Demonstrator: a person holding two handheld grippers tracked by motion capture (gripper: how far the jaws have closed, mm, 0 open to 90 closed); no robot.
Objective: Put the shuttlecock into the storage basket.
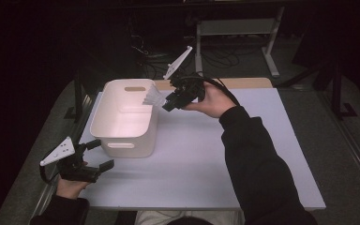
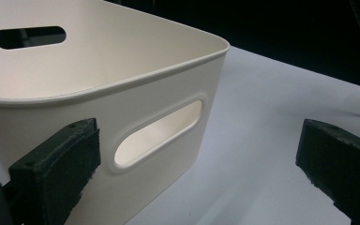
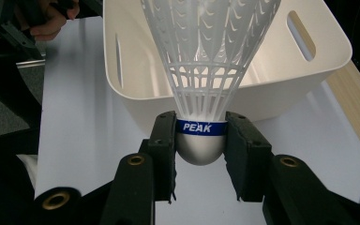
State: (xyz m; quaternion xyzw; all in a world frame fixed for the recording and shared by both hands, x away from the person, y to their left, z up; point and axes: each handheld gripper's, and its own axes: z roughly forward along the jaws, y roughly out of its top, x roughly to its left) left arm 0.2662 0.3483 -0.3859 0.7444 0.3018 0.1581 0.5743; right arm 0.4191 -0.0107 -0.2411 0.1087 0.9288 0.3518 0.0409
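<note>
A white plastic shuttlecock (image 3: 200, 131) with a blue "PEAK" band is clamped by its rounded head between the pads of my right gripper (image 3: 200, 140). In the high view that right gripper (image 1: 168, 101) holds the shuttlecock (image 1: 153, 98) over the right rim of the white bin (image 1: 122, 129), its skirt pointing toward the bin. The bin's inside looks bare in the right gripper view (image 3: 272, 89). My left gripper (image 1: 101, 154) rests at the table's front left, jaws open, just in front of the bin's near wall with its slot handle (image 2: 157, 133). Nothing lies between its pads.
The white table (image 1: 201, 159) spreads wide to the right of the bin. A wooden strip (image 1: 243, 83) runs along its far edge. Beyond it stand a metal stand (image 1: 236, 28) and cables on the dark floor.
</note>
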